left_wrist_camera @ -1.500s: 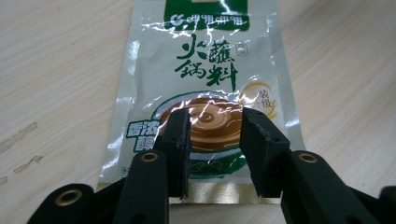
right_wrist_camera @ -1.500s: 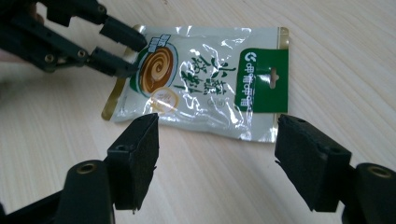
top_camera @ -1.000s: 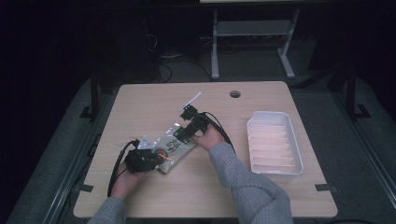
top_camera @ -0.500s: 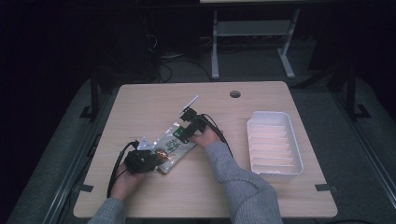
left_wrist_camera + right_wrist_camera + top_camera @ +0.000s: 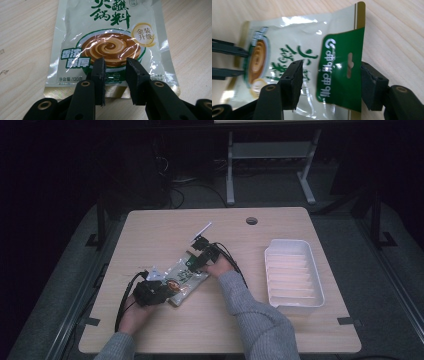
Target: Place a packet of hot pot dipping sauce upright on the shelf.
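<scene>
High view: one glossy sauce packet lying flat near the middle of a wooden table, a white ribbed tray well apart to its right. Left gripper clenched on the packet's bottom seam. Right gripper straddling the packet's green hanger end, its jaws just closing, pads not pressing the packet.

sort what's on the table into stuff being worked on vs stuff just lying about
In use:
sauce packet, flat on the table
left gripper, pressed on its bottom end
right gripper, jaws just closing around its green hanger end

Lying about:
white tray
small white strip near the far edge
</scene>
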A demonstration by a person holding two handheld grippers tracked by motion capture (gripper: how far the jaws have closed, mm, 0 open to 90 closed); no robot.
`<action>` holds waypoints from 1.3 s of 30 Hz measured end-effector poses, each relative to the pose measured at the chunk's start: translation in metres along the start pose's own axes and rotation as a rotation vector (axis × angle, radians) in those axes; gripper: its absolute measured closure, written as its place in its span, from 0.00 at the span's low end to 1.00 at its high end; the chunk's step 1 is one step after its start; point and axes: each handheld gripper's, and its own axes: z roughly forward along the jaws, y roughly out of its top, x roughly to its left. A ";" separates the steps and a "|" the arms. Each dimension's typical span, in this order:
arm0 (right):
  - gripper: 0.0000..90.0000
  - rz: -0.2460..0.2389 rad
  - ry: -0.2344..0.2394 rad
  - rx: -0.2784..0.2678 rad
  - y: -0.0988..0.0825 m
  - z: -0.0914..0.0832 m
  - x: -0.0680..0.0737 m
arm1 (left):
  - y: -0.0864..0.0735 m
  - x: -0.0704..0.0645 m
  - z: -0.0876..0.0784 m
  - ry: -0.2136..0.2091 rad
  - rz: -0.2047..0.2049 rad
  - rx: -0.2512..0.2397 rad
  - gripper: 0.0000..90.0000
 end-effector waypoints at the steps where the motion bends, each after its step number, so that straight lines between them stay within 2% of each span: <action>1: 0.46 0.002 0.011 -0.005 0.000 -0.002 0.001 | 0.000 0.000 0.000 0.001 0.001 0.001 0.77; 4: 0.52 -0.005 0.072 -0.014 0.001 -0.004 0.004 | 0.000 -0.001 0.000 0.006 0.004 0.003 0.77; 5: 0.52 -0.005 0.072 -0.014 0.001 -0.004 0.004 | 0.000 -0.001 0.000 0.007 0.004 0.003 0.77; 6: 0.55 -0.023 0.062 -0.005 0.001 -0.002 0.005 | 0.000 -0.001 0.000 0.006 0.003 0.003 0.77; 8: 0.57 -0.025 0.060 0.001 0.001 -0.001 0.005 | 0.000 -0.001 0.000 0.004 0.001 0.001 0.77; 12: 0.67 -0.014 0.044 0.020 0.000 0.005 0.001 | 0.000 -0.001 0.000 0.006 0.003 0.001 0.77; 14: 0.72 0.010 0.055 0.008 -0.001 0.008 -0.001 | 0.000 -0.001 0.001 0.008 0.004 0.001 0.77; 16: 0.74 0.012 0.055 0.005 -0.001 0.008 -0.001 | 0.000 -0.001 0.000 0.008 0.006 0.002 0.77; 19: 0.84 0.005 0.052 0.005 -0.001 0.009 0.000 | 0.000 -0.002 0.001 0.010 0.005 0.001 0.77; 20: 0.85 0.002 0.064 -0.002 -0.001 0.009 0.001 | 0.000 -0.002 0.001 0.010 0.004 0.000 0.77; 25: 0.97 -0.028 0.010 0.001 0.001 0.009 0.004 | 0.000 -0.003 0.001 0.019 0.013 -0.002 0.76; 34: 0.99 -0.042 0.006 -0.008 0.002 -0.001 0.007 | -0.001 0.001 -0.003 0.026 0.003 -0.004 0.70; 39: 0.99 -0.062 0.012 -0.027 0.003 -0.015 0.012 | -0.003 0.003 -0.008 0.032 -0.014 -0.038 0.69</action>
